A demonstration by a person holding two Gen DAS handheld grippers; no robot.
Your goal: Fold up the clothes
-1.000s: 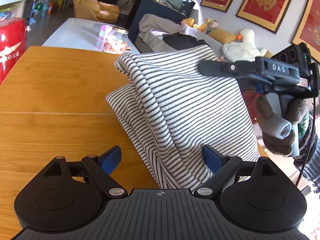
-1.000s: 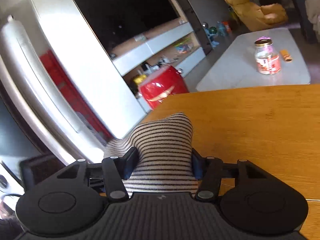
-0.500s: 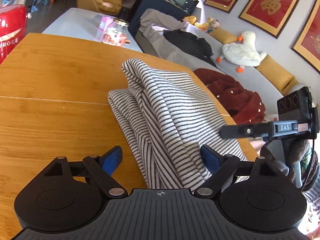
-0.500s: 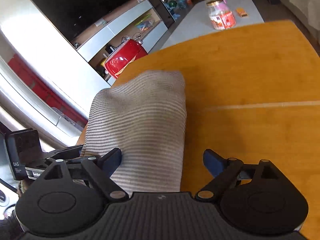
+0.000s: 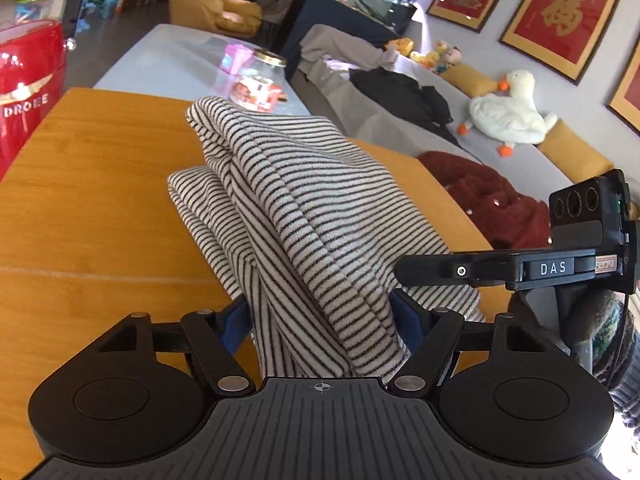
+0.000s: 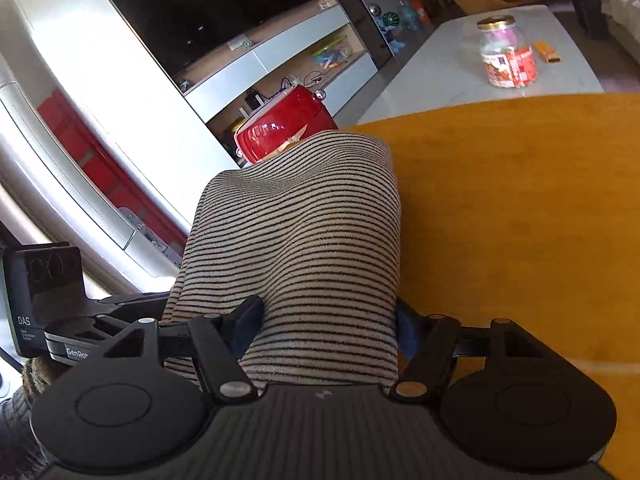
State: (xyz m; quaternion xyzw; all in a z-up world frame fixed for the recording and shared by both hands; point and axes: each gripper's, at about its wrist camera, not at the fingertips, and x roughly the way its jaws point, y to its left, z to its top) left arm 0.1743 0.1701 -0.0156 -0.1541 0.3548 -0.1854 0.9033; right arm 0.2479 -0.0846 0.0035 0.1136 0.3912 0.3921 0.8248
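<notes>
Two black two-finger grippers with blue pads work on one garment, a knit piece of cream cloth with thin black stripes [image 5: 320, 200], folded in thick layers on the orange-brown wooden table [image 5: 80, 208]. The cloth lies near the right edge of the table in the left wrist view, and its near end rises up into both grippers.

The left gripper [image 5: 320, 316] has a thick bunch of the striped cloth between its fingers. Its jaws are closing, and both blue pads touch the cloth on the two sides. The right gripper [image 6: 326, 320] also has a wide roll of the same cloth between its fingers; its jaws are closing too and the pads press into the fabric. In the left wrist view the right gripper [image 5: 412, 270] comes in from the right edge of the table, just beside the cloth, with a gloved hand [image 5: 580, 320] under it.

Beyond the far edge of the table stands a grey low table with a glass jar with a gold lid [image 5: 260, 80]. A shiny red appliance [image 5: 28, 80] is past the left edge. On the grey sofa lie a white plush goose [image 5: 508, 112] and a dark red fluffy garment [image 5: 492, 200].
</notes>
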